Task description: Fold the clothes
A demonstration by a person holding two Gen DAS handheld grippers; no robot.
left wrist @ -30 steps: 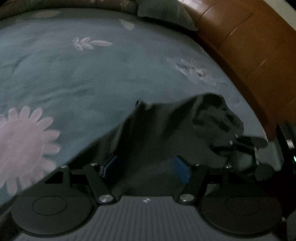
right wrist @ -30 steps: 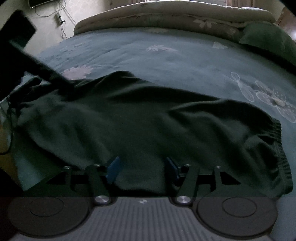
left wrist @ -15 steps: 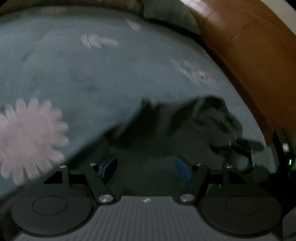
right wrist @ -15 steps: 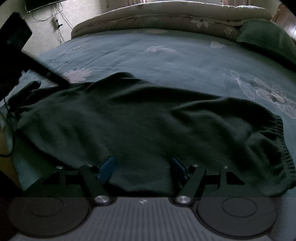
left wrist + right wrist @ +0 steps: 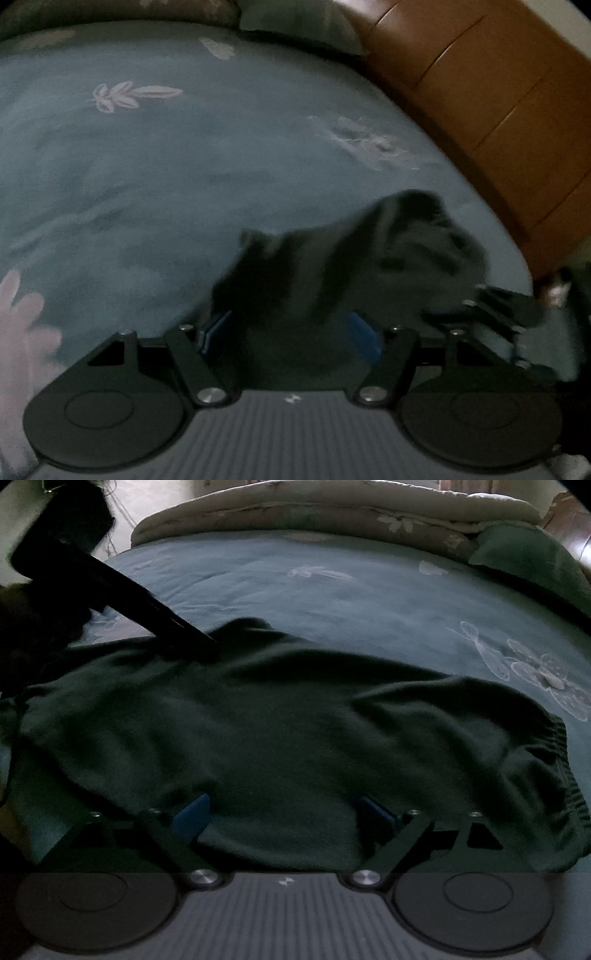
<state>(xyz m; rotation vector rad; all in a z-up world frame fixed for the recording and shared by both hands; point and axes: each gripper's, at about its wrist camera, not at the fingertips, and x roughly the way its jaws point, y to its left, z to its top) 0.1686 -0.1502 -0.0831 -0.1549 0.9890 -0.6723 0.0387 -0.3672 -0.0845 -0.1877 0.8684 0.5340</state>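
Two wrist fisheyes, each close and angled down over the bed [image 5: 155, 177], sharing the dark garment [image 5: 295, 731].

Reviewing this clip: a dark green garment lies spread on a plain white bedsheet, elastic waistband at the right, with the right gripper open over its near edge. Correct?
Not quite. The bedsheet is blue-grey with pale flower prints, not plain white, as the right wrist view shows. The rest holds: the dark green garment lies spread, its elastic waistband at the right, the right gripper open over its near edge.

Broad bare blue-grey floral bedspread [image 5: 147, 177] lies open from nine to one o'clock. A brown wooden panelled headboard [image 5: 498, 110] walls off two o'clock. A green pillow [image 5: 532, 565] and folded beige quilt [image 5: 332, 506] block twelve.
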